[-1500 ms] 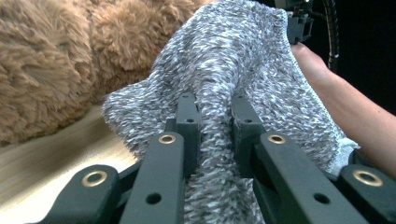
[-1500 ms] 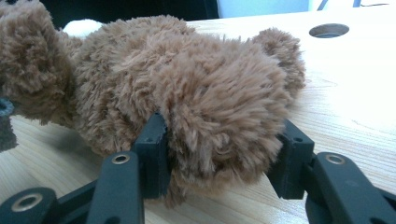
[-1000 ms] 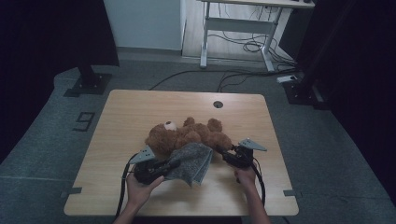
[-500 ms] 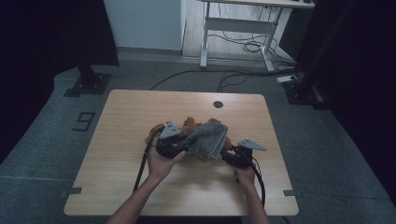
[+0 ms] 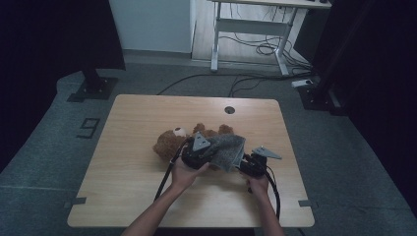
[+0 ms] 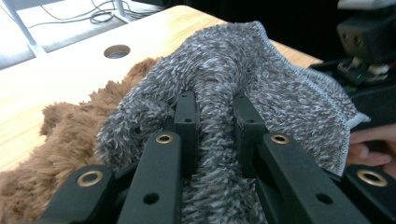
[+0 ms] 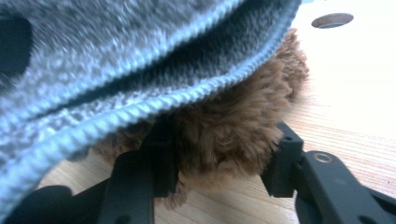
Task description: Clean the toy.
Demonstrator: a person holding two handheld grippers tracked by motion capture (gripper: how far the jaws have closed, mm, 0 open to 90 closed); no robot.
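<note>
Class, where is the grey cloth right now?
In the high view, the grey cloth drapes over the brown teddy bear near the table's middle, pinched by the left tongs.

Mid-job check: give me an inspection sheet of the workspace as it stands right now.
Surface: wooden table, a round hole near its far edge.
Job's things: brown teddy bear lying on the table; grey fuzzy cloth draped over its body.
Clutter: nothing seen.
Grippers: left gripper pinches a fold of the cloth, above the bear. Right gripper has a brown furry part of the bear between its jaws, which have just been closing; whether the pads press on it is unclear.
Cables: one black cable trails from each gripper toward the person; loose cables on the floor beyond.
Surroundings: grey carpet, a white desk frame behind, dark curtains on both sides.
</note>
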